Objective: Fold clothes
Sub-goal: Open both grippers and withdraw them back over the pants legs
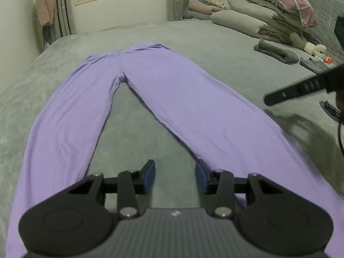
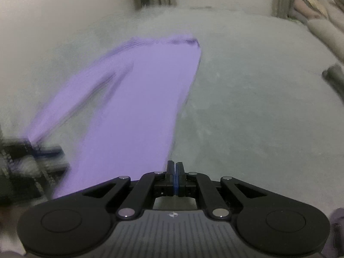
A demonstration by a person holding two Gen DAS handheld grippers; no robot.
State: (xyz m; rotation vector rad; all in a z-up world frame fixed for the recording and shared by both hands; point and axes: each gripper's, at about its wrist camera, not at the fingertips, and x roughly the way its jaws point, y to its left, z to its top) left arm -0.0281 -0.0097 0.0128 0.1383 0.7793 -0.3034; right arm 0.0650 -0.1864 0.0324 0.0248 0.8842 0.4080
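Note:
Purple trousers [image 1: 150,99] lie flat on the grey bed [image 1: 215,43], legs spread toward me, waistband at the far end. My left gripper [image 1: 175,177] is open and empty, above the gap between the two leg ends. My right gripper [image 2: 175,177] is shut with nothing seen between its pads, above the right edge of the trousers' right leg [image 2: 139,107]; that view is motion-blurred. The right gripper also shows in the left wrist view [image 1: 301,88] at the right, above the bed beside the right leg. The left gripper [image 2: 32,152] shows blurred at the left of the right wrist view.
Stacked quilts and a pink pillow [image 1: 268,10] sit at the bed's far right. A folded grey garment [image 1: 277,52], a plush toy [image 1: 316,49] and a small grey item [image 1: 314,64] lie near them. A window, curtains and hanging clothes [image 1: 44,8] stand behind.

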